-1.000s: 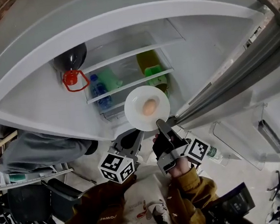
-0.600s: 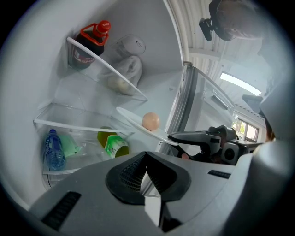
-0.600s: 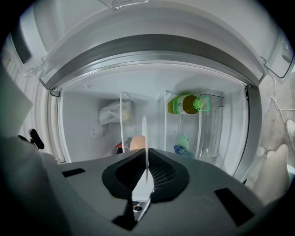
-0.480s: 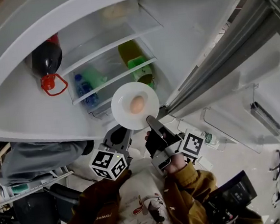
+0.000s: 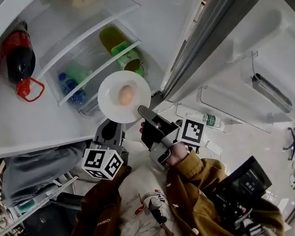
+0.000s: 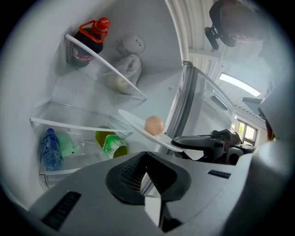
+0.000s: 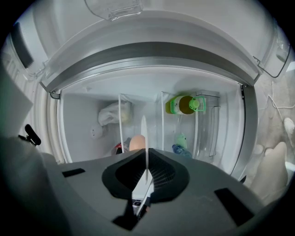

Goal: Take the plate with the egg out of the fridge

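A white plate (image 5: 114,103) with a brown egg (image 5: 126,94) on it hangs level in front of the open fridge's lower shelves. My right gripper (image 5: 141,111) is shut on the plate's near rim. In the right gripper view the plate (image 7: 144,133) shows edge-on between the jaws, with the egg (image 7: 136,142) just left of it. My left gripper (image 5: 110,129) sits below and left of the plate, with its jaws together and nothing in them. From the left gripper (image 6: 146,173) view, the plate (image 6: 138,126) and egg (image 6: 154,124) float ahead, held from the right.
Inside the fridge are a cola bottle (image 5: 16,55) with a red cap, a yellow-green bottle (image 5: 123,52), a blue bottle (image 5: 71,88) and glass shelves (image 5: 93,63). The open door (image 5: 246,64) with its racks stands to the right. Dark equipment (image 5: 242,188) lies by the floor.
The head view has swung, so the fridge now sits higher and further left. The plate with the egg stays in my right gripper, and both grippers shifted left together.
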{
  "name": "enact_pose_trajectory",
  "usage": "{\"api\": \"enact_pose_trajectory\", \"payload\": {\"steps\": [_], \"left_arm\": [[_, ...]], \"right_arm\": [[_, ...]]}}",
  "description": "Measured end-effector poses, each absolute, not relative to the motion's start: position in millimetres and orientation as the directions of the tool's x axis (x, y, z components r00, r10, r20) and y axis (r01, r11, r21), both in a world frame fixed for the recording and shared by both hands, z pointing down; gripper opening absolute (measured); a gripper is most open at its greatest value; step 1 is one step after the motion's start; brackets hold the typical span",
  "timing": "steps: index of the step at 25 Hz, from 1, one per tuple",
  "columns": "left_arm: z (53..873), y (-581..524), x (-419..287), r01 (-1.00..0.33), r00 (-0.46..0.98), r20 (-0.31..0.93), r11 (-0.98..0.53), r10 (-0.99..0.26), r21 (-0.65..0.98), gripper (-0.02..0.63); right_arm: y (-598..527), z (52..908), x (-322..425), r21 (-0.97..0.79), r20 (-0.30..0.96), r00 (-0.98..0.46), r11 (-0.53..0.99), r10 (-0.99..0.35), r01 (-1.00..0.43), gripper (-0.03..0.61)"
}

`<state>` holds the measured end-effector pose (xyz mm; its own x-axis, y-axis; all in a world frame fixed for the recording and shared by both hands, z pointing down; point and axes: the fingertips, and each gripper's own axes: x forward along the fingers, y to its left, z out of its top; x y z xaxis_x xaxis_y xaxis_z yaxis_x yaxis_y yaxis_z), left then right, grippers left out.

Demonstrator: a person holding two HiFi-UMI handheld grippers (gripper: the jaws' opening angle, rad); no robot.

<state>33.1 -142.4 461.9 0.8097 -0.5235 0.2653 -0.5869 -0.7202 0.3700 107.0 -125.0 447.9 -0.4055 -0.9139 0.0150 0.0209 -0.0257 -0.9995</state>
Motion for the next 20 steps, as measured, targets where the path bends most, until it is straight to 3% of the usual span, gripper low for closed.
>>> {"api": "enact_pose_trajectory", "payload": {"steps": [20], "left_arm": [[459.7,-138.6,36.9,-0.583,0.812,0.258,-0.720,-0.523,0.376,0.008]], "right_arm": [[-120.7,438.7,112.1,-0.998,-0.004,-0.389,-0.021,-0.921,0.060,0.022]]}}
